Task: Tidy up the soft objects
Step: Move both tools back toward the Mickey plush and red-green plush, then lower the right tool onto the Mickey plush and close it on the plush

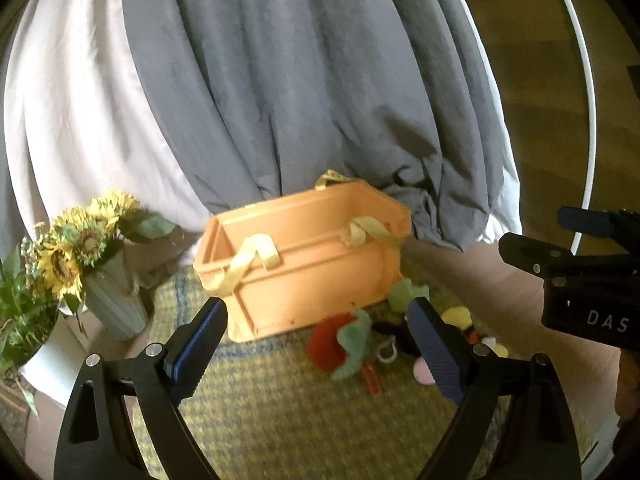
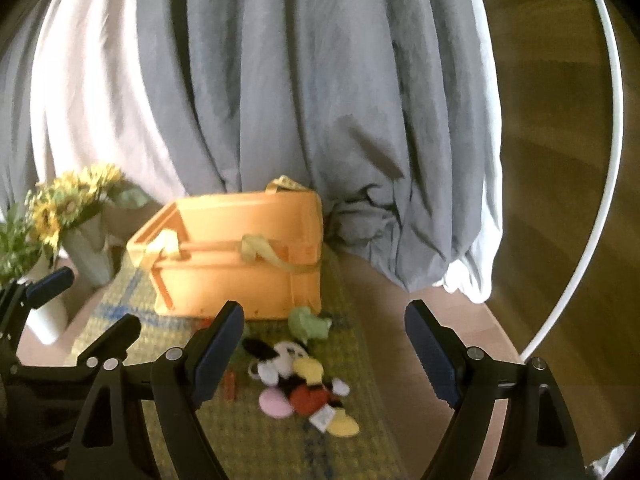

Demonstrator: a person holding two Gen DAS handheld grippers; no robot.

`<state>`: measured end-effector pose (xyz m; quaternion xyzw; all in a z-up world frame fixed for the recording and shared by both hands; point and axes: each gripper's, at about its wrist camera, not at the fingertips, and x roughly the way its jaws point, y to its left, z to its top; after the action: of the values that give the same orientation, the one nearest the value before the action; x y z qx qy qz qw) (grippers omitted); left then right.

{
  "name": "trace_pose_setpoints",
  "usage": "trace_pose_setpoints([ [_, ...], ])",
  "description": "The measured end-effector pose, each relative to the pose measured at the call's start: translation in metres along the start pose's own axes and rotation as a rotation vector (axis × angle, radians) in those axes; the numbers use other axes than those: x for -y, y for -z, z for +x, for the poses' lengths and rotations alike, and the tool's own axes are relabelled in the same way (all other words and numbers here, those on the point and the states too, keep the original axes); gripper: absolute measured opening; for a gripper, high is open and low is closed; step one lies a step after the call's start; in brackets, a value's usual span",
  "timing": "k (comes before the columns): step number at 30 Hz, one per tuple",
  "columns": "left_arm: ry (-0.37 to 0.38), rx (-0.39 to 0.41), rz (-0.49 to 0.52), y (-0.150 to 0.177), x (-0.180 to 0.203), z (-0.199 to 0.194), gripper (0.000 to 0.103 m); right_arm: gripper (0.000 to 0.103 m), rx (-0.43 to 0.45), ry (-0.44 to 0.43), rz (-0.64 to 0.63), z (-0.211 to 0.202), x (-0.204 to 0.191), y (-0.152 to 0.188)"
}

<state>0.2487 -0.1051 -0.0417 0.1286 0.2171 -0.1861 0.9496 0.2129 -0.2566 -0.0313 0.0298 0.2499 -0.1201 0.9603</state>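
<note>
Grey curtain (image 2: 280, 120), wooden floor (image 2: 552, 160), woven mat (image 1: 280, 412), sunflower vase (image 1: 116, 300)

One orange basket (image 1: 304, 264), two vases (image 1: 116, 300) — three or so soft toys (image 2: 304, 384).

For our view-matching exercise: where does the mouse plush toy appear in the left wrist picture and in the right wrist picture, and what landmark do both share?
Left wrist view: mouse plush toy lies at right of centre, mostly hidden behind the claw's right finger.
Right wrist view: mouse plush toy lies in full view at lower centre, on the woven mat.
Shared landmark: the orange crate just behind the toys.
</note>
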Motion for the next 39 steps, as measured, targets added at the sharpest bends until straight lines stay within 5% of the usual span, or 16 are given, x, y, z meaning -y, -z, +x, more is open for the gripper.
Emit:
trace_pose_setpoints([
  [15,-0.021,-0.104,0.011,0.042,0.036,0.001,0.092,0.083,-0.149,-0.089,-0.048,0.012,0.020,0.049],
  [24,0.036,-0.135,0.051,0.060,0.053,0.027,0.084,0.082,-0.191,-0.144,-0.050,0.035,0.026,0.071],
  [39,0.175,-0.186,0.082,0.082,0.076,0.080,0.063,0.061,-0.223,-0.264,-0.038,0.081,0.020,0.083],
])
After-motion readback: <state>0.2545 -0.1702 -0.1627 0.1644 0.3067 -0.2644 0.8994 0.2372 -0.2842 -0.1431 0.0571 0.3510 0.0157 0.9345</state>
